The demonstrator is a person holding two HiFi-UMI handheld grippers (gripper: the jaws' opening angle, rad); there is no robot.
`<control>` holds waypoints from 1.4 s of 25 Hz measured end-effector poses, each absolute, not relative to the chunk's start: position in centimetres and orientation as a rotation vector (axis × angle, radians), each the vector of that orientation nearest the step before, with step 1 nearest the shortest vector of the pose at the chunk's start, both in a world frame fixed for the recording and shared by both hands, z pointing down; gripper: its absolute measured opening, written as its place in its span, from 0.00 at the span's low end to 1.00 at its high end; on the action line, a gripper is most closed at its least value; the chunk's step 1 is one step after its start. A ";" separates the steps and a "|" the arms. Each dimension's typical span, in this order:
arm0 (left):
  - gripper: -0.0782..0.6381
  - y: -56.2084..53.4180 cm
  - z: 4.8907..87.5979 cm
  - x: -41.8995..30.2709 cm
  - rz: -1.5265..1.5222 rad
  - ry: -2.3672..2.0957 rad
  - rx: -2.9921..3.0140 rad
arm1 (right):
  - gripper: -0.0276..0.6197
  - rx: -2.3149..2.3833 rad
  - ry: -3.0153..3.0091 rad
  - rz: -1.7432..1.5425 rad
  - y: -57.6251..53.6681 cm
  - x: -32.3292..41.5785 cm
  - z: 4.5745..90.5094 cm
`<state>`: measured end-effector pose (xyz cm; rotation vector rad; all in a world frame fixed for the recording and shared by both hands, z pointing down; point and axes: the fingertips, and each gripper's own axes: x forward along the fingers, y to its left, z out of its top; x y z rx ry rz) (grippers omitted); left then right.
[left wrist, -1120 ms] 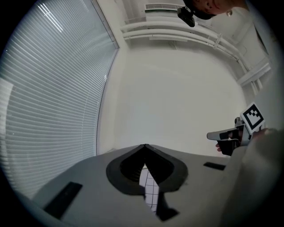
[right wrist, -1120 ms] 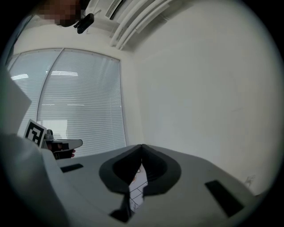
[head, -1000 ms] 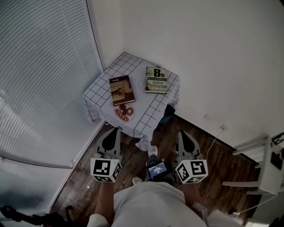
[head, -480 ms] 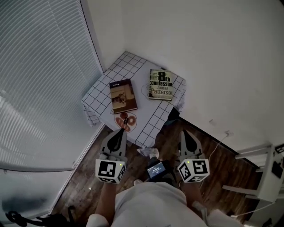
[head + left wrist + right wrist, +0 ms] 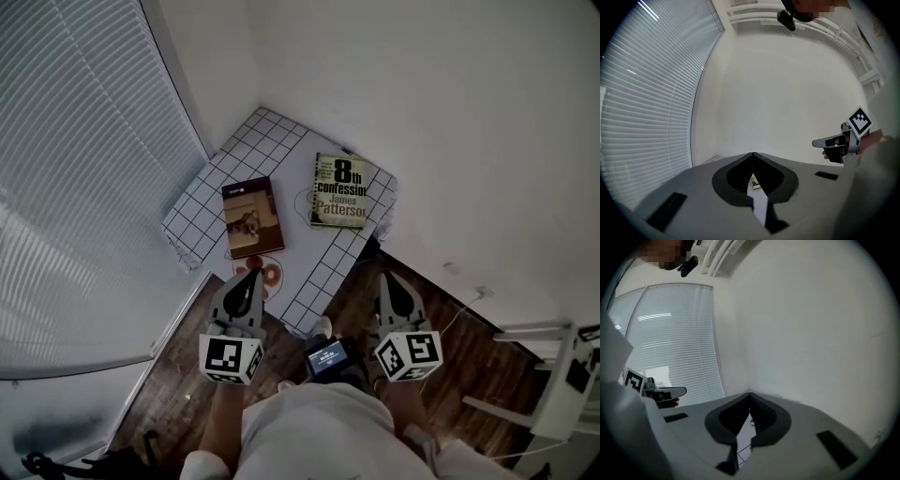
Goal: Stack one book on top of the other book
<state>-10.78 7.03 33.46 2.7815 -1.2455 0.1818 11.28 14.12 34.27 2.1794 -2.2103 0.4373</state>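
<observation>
The left gripper [image 5: 250, 275] has its jaws pressed together with nothing between them, its tip at the near edge of the small table [image 5: 201, 202], just beside a reddish round dish [image 5: 271, 273]; the right gripper [image 5: 385, 278] is likewise closed and empty, over the wood floor [image 5: 184, 379] just near of the table's right corner; the two are held side by side, pointing toward the far corner of the room. On the checked tablecloth the brown book [image 5: 252, 217] lies flat at the left, directly beyond the dish; the "8th Confession" paperback [image 5: 339, 190] lies flat to its right and slightly farther, a strip of cloth between them, neither on the other. The window blinds [image 5: 84, 169] close off the table's left side and the white wall [image 5: 450, 112] its far right side; only the near edges, where the cloth hangs down, are open. A white rack [image 5: 560, 377] stands on the floor well to the right; a small screen [image 5: 327, 357] sits at the person's waist between the grippers.
</observation>
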 end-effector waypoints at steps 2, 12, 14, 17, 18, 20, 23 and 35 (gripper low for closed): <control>0.12 5.7 34.1 -9.7 0.197 -1.244 2.766 | 0.05 2.177 -2.204 0.443 12.8 12.6 34.6; 0.12 0.9 35.7 -4.5 0.263 -1.255 2.734 | 0.05 2.181 -2.149 0.476 8.3 19.6 36.6; 0.12 0.0 35.8 -3.5 0.272 -1.265 2.730 | 0.05 2.154 -2.152 0.474 7.4 20.1 37.4; 0.12 -1.1 36.1 -2.1 0.276 -1.282 2.722 | 0.05 2.113 -2.152 0.473 5.9 20.8 39.1; 0.12 -1.4 36.2 -1.6 0.281 -1.284 2.723 | 0.05 2.101 -2.155 0.471 5.5 21.0 39.5; 0.12 -1.7 36.6 -0.9 0.298 -1.282 2.723 | 0.05 2.079 -2.159 0.470 4.6 21.3 39.9; 0.12 -2.2 36.8 0.0 0.318 -1.274 2.722 | 0.05 2.065 -2.162 0.478 3.8 21.9 40.2; 0.12 -6.8 38.5 2.9 0.358 -1.221 2.746 | 0.05 2.076 -2.117 0.492 0.1 23.1 41.2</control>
